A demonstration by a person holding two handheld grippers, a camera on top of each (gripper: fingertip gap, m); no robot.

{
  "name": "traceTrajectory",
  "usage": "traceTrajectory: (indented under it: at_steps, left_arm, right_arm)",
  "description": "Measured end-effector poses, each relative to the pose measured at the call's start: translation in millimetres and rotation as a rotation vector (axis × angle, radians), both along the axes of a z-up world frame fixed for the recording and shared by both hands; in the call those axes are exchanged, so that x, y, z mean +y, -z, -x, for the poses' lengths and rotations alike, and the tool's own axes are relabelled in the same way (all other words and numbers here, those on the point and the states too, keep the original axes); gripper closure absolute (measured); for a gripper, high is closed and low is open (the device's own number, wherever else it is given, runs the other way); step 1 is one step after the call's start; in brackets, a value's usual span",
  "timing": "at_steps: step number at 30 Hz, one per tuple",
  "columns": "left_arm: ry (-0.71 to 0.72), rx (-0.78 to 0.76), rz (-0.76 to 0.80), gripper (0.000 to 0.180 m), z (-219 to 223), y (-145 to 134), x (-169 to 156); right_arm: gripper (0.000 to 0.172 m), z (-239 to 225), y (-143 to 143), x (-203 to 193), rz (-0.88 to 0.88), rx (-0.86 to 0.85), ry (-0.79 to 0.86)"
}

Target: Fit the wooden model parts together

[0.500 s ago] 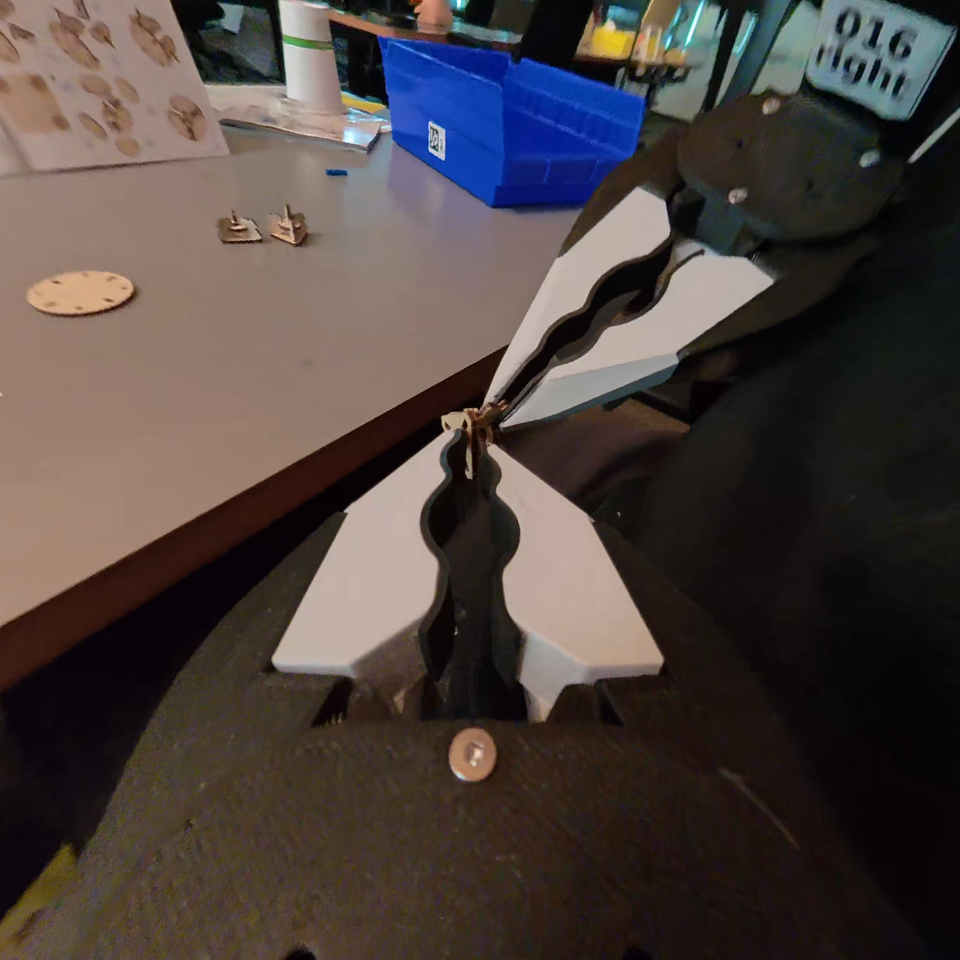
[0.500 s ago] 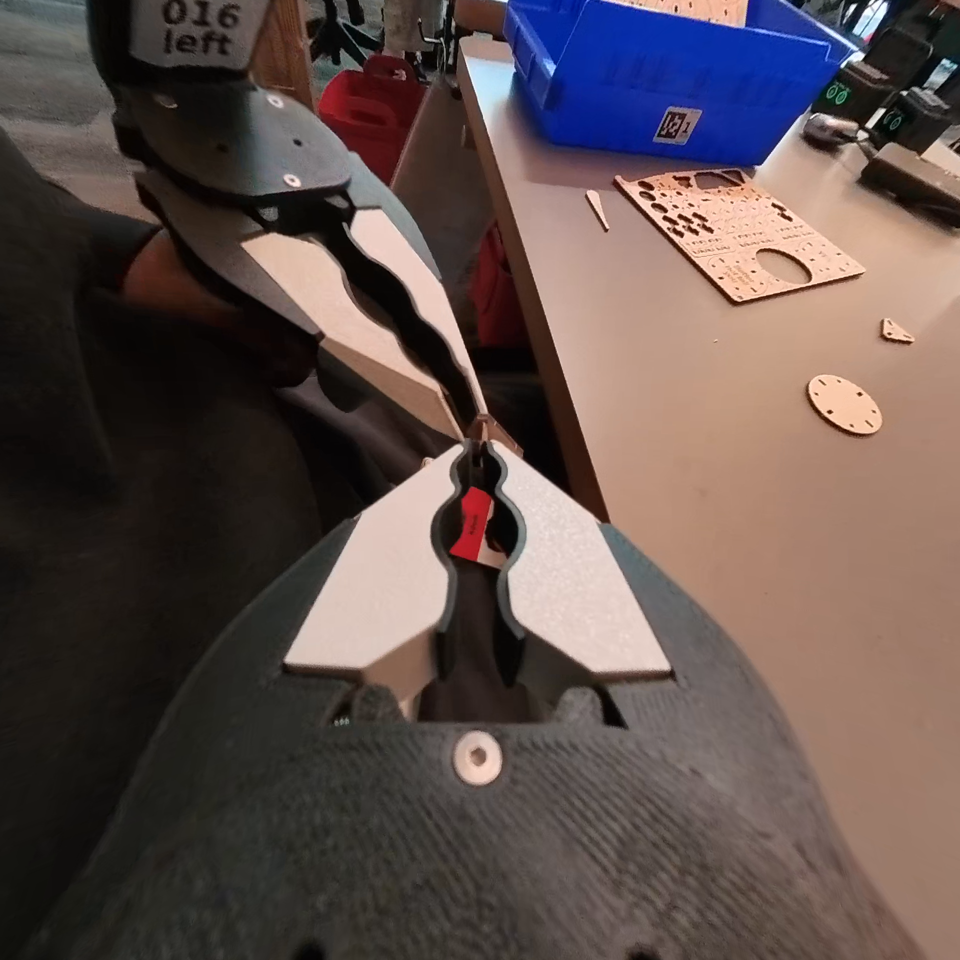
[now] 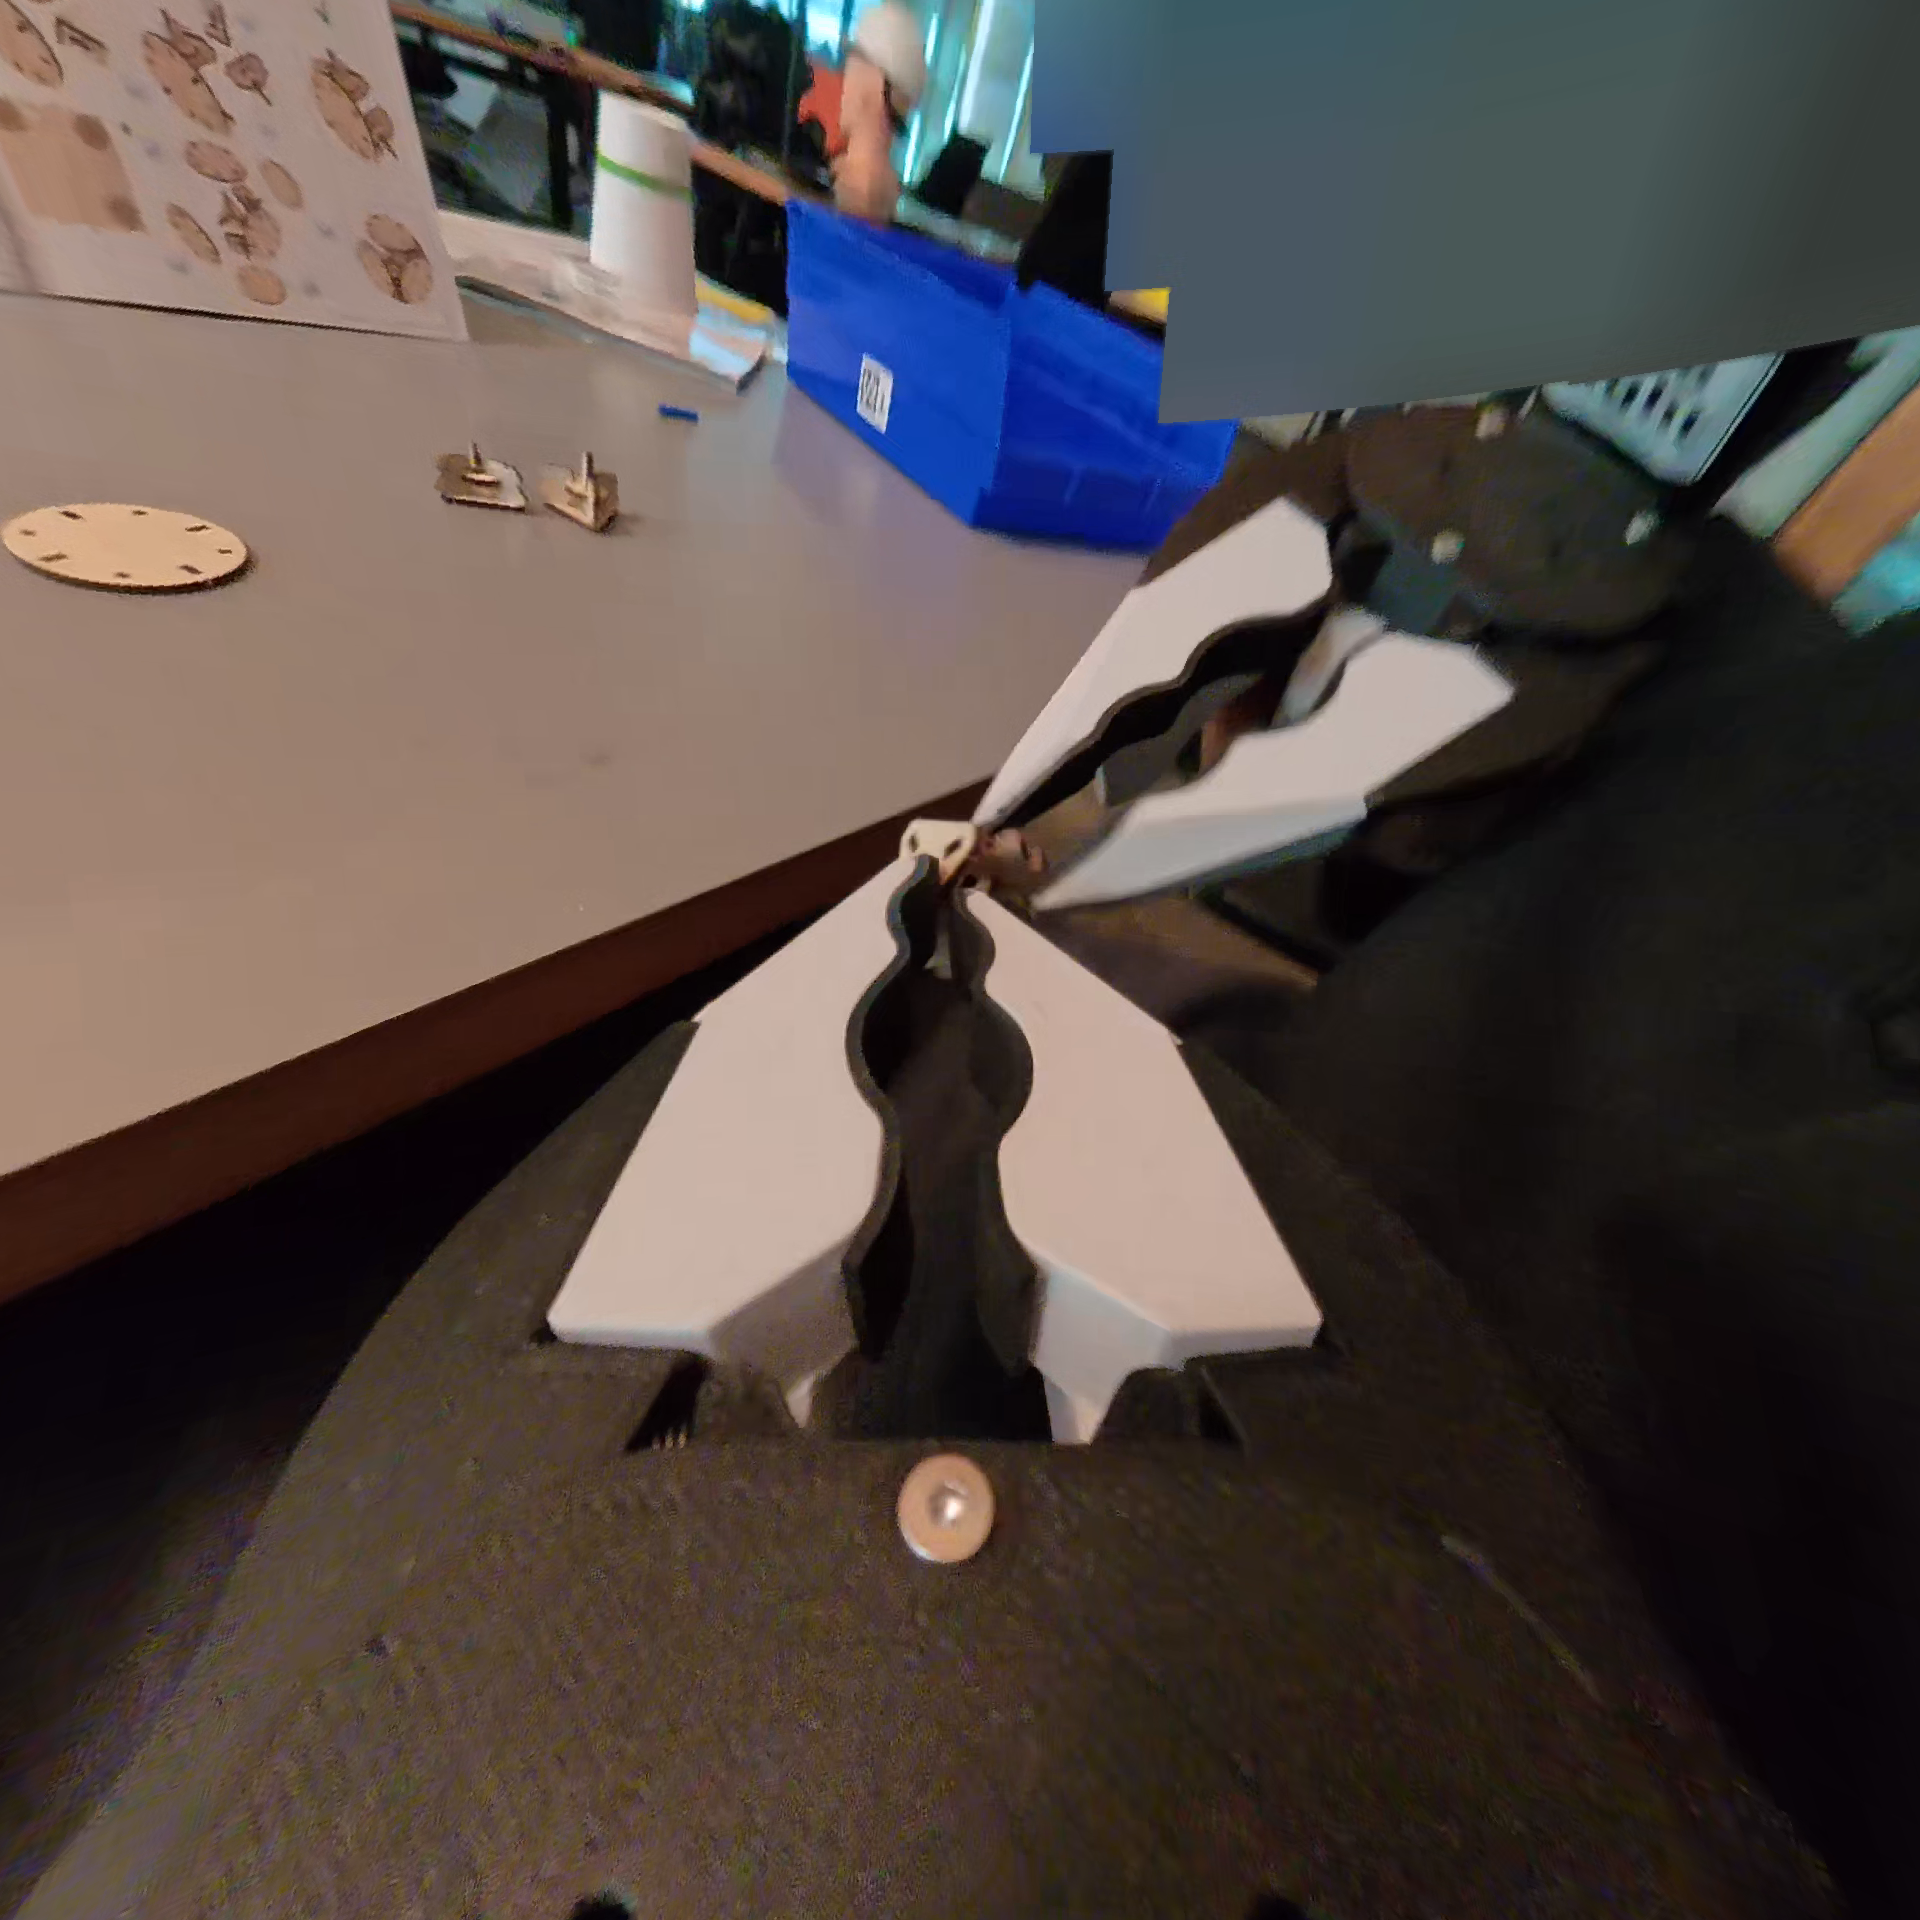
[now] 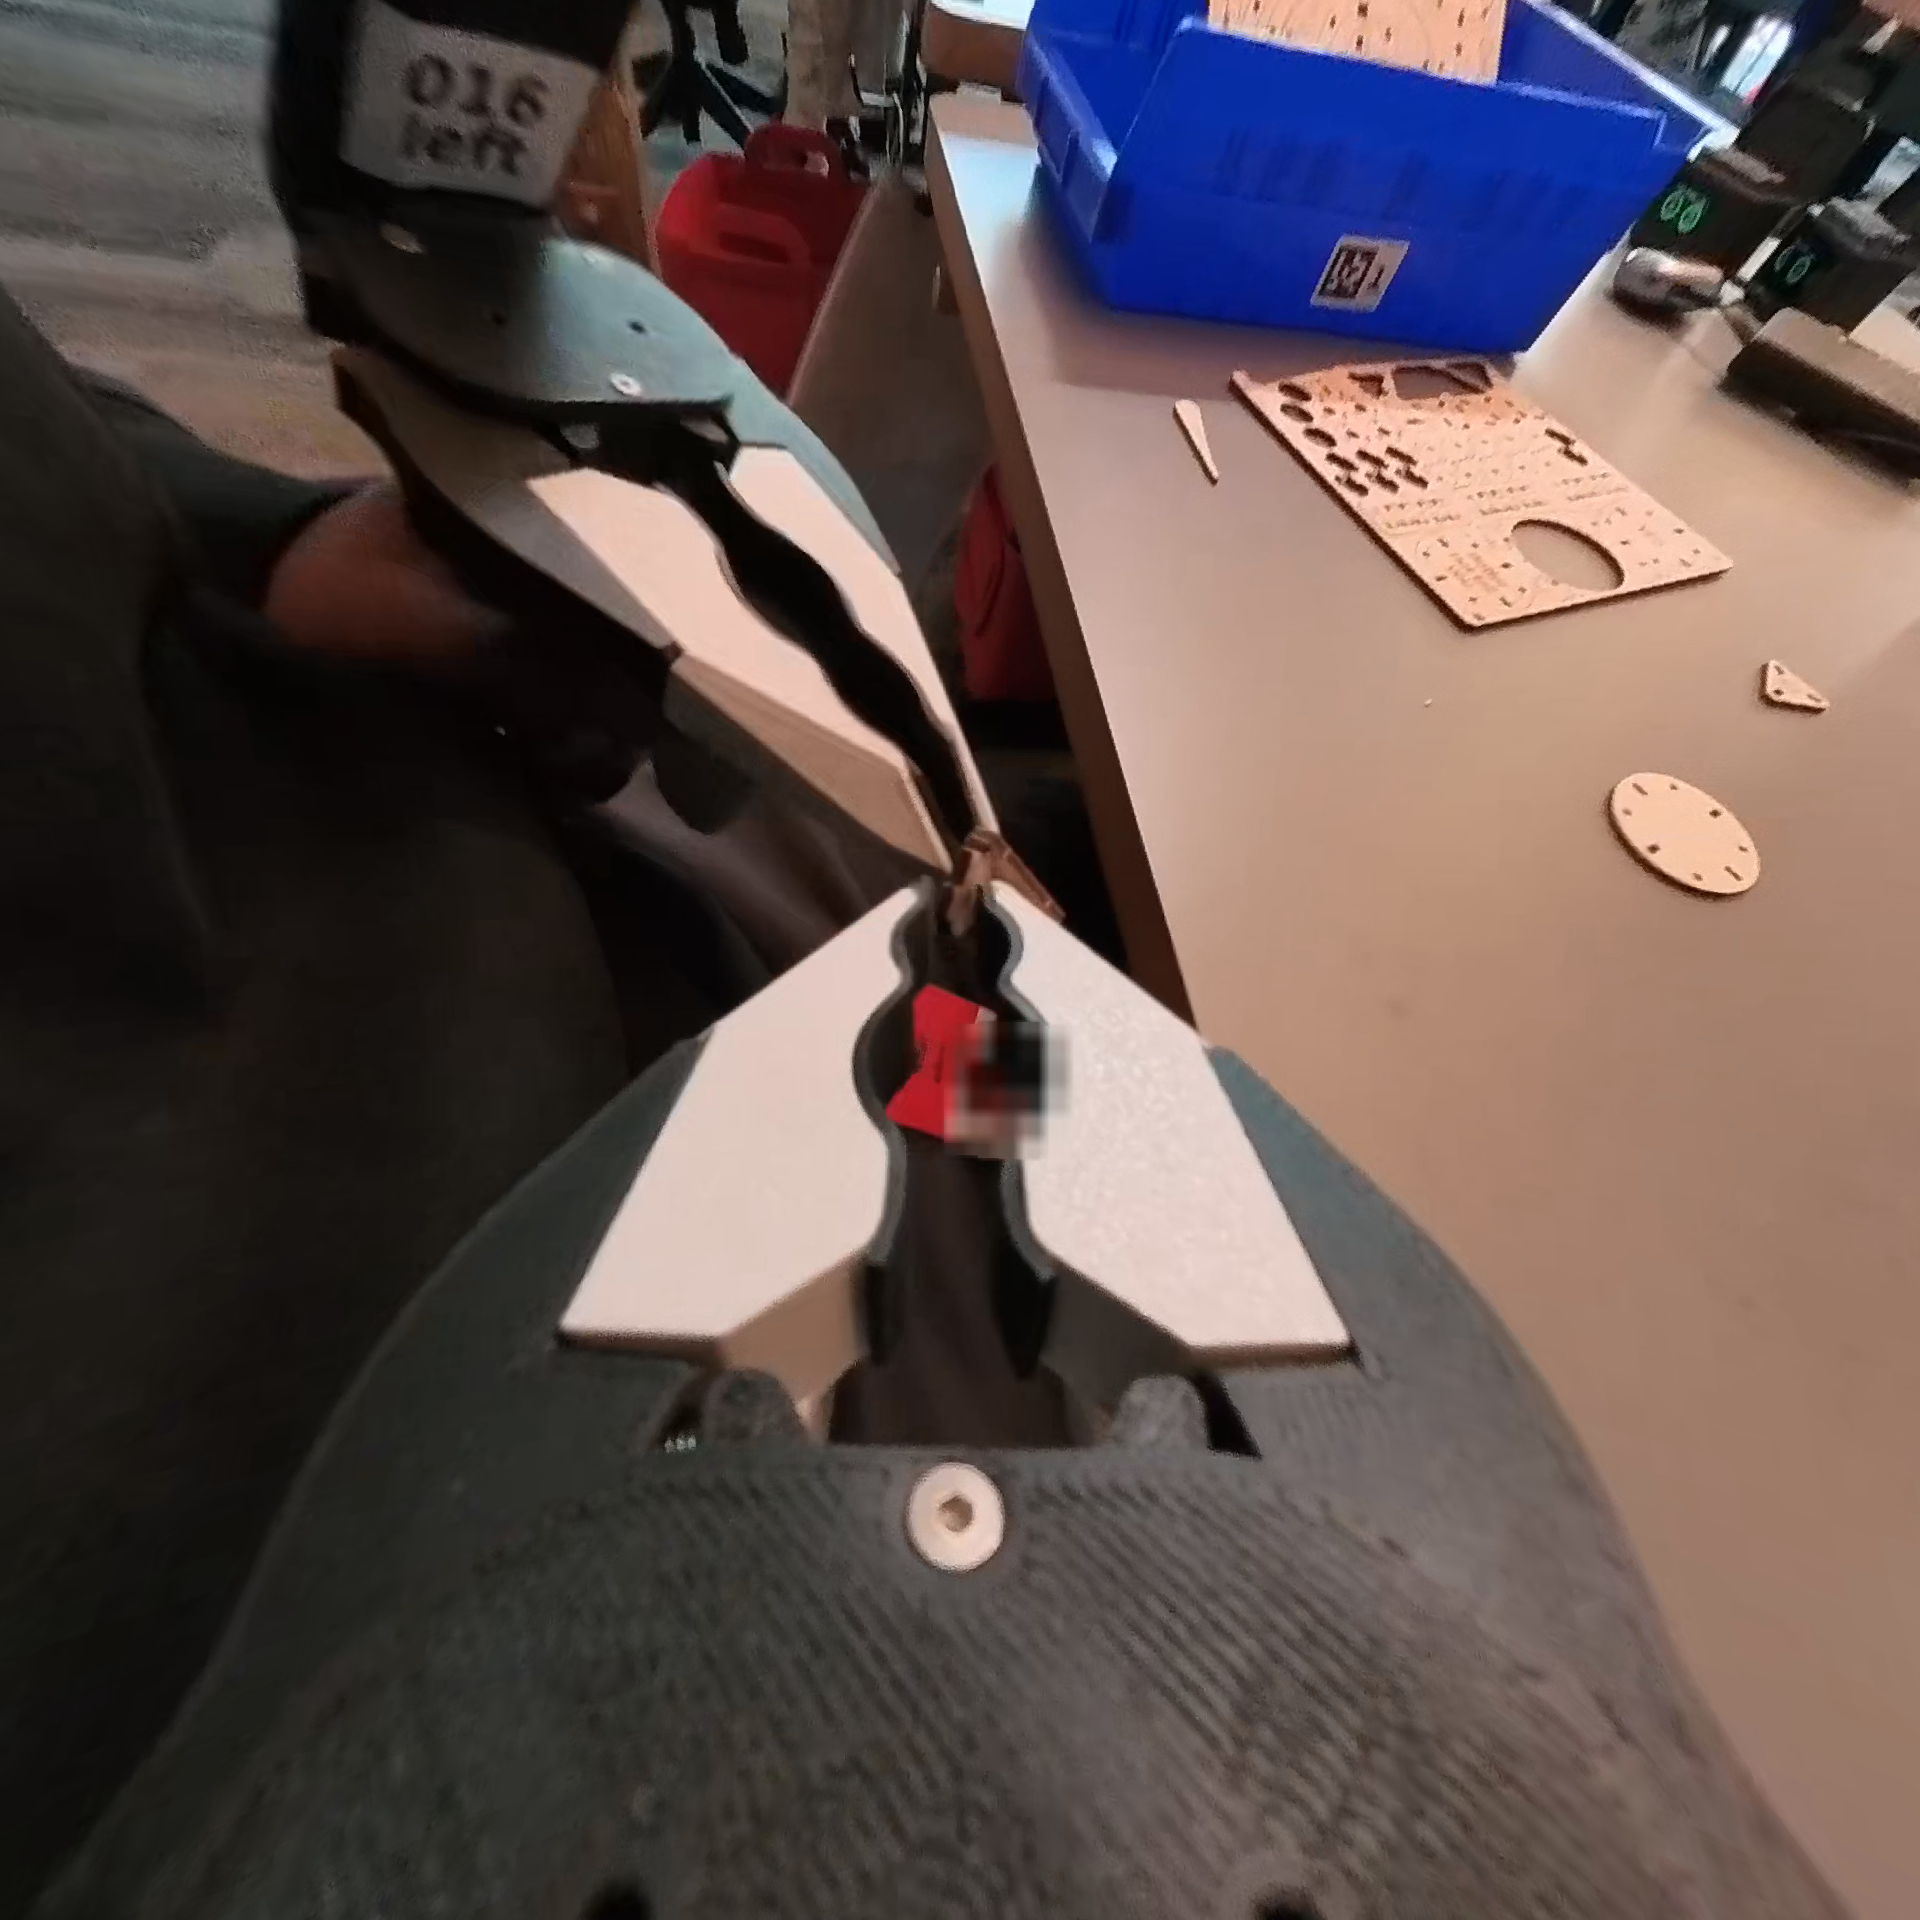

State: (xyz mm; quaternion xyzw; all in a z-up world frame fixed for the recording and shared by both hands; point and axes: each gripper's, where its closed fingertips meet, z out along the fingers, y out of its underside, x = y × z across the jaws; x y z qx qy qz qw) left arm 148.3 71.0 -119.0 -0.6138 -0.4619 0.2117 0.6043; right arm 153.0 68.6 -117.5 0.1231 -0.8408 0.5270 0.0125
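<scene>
Two hand-held grippers, left [image 3: 940, 883] and right [image 4: 961, 899], both clamped on one small wooden piece [image 3: 943, 844]; punched wooden sheet [image 4: 1475, 488] visible only from right; blue bin [image 4: 1340, 177] holding a wooden board [image 4: 1361, 26].

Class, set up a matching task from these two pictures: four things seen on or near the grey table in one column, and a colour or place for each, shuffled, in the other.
Things:
1. Bin
2. Round wooden disc
3. Perforated wooden sheet
4. Small wooden piece

Descriptions:
A. pinched at the left claw's tip, off the table
B. blue
C. flat on the table, with a large round hole
D. flat on the table, with small slots around its rim

Pairs: 1-B, 2-D, 3-C, 4-A
</scene>
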Motion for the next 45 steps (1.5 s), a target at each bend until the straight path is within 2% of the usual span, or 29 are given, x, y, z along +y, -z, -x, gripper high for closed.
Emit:
traceTrajectory:
  at_steps: [2,3,5,8,10,12,16,21,27,33,36,38,43,44,45]
  left_arm:
    - [-0.009,0.014,-0.121,0.18,1.9,-9.4,-8.7]
    - [-0.007,0.023,-0.176,0.18,2.1,-13.6,-12.4]
    - [0.008,0.043,-0.289,0.18,1.2,-22.2,-17.6]
    - [0.068,0.081,-0.455,0.18,-2.3,-35.1,-17.1]
    - [0.131,0.107,-0.591,0.18,-4.8,-45.4,-14.0]
    - [0.189,0.106,-0.728,0.18,-5.0,-51.3,-12.3]
    - [0.282,0.075,-0.945,0.18,-4.8,-56.8,-15.6]
    - [0.401,-0.007,-1.132,0.18,-3.0,-55.0,-11.9]
    - [0.486,-0.073,-1.253,0.18,-0.5,-54.2,-9.4]
    - [0.574,-0.183,-1.339,0.18,3.5,-50.3,-0.6]
    - [0.596,-0.211,-1.369,0.18,5.9,-49.1,2.0]
    - [0.597,-0.22,-1.373,0.18,6.7,-48.7,2.7]
    - [0.555,-0.22,-1.355,0.18,11.2,-45.7,2.4]
    - [0.537,-0.204,-1.336,0.178,11.9,-45.7,1.5]
    - [0.52,-0.173,-1.322,0.168,12.3,-47.7,-1.3]
  right_arm:
    - [0.142,5.5,-4.3,-1.8,0.029,-0.019,0.028]
    - [0.135,7.9,-6.8,-1.9,0.049,-0.038,0.034]
    - [0.129,8.0,-14.8,-1.6,0.113,-0.125,0.011]
    - [0.122,5.4,-31.9,-0.8,0.245,-0.37,-0.054]
    - [0.12,6.1,-43.5,-0.7,0.34,-0.525,-0.1]
    - [0.123,7.6,-49.9,-1.7,0.418,-0.59,-0.138]
    - [0.134,-0.7,-56.4,1.1,0.49,-0.583,-0.258]
    - [0.134,6.3,-52.9,1.4,0.502,-0.545,-0.287]
    - [0.147,6.7,-51.7,4.6,0.515,-0.601,-0.37]
    - [0.147,8.7,-50.1,3.1,0.523,-0.616,-0.367]
    - [0.155,7.4,-50.3,4.9,0.521,-0.614,-0.383]
    - [0.16,6.5,-49.2,6.4,0.515,-0.605,-0.389]
    - [0.161,11.3,-46.4,6.7,0.512,-0.621,-0.365]
    - [0.161,12.5,-46.3,6.9,0.516,-0.632,-0.361]
    - [0.161,13.4,-48.1,8.2,0.528,-0.652,-0.364]
